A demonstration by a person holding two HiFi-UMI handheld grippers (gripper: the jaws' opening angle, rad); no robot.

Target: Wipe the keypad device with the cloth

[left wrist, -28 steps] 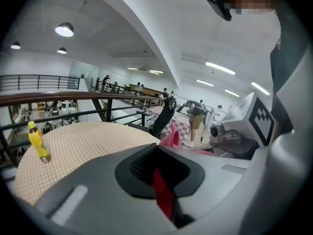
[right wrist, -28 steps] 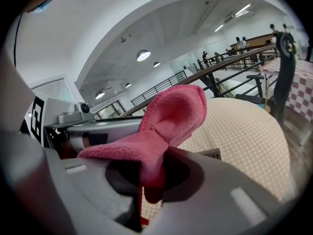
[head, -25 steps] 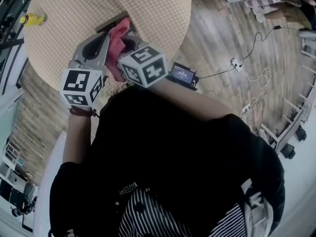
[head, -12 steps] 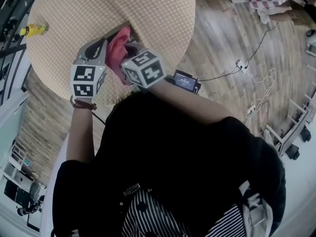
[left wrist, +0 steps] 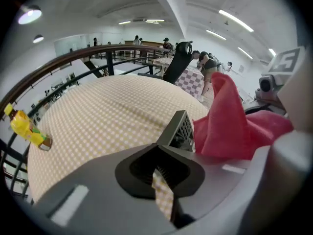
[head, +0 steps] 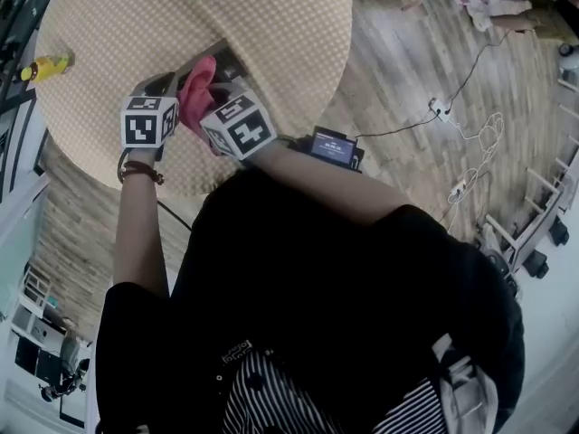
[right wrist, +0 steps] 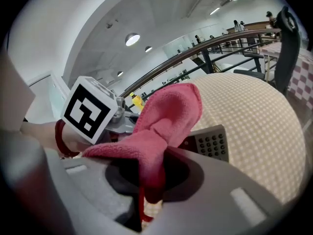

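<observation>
The grey keypad device (left wrist: 182,129) stands tilted on edge on the round checked table (head: 271,25), keys toward the cloth. My left gripper (left wrist: 164,150) is shut on its near edge. A pink cloth (right wrist: 164,119) is bunched up in my right gripper (right wrist: 149,173), which is shut on it. The cloth (left wrist: 230,121) rests against the keypad device's (right wrist: 211,144) key side. In the head view the cloth (head: 194,91) sits between the left gripper (head: 166,85) and the right gripper (head: 217,93), and covers most of the device (head: 223,59).
A yellow bottle (head: 43,64) lies at the table's far left edge. On the wooden floor are a power strip with cables (head: 441,109). A small black box with a screen (head: 334,146) sits by my right forearm. A black chair (left wrist: 178,62) stands beyond the table.
Both grippers have drawn closer together and moved left and farther over the table, with the cloth still between them. The left marker cube has turned.
</observation>
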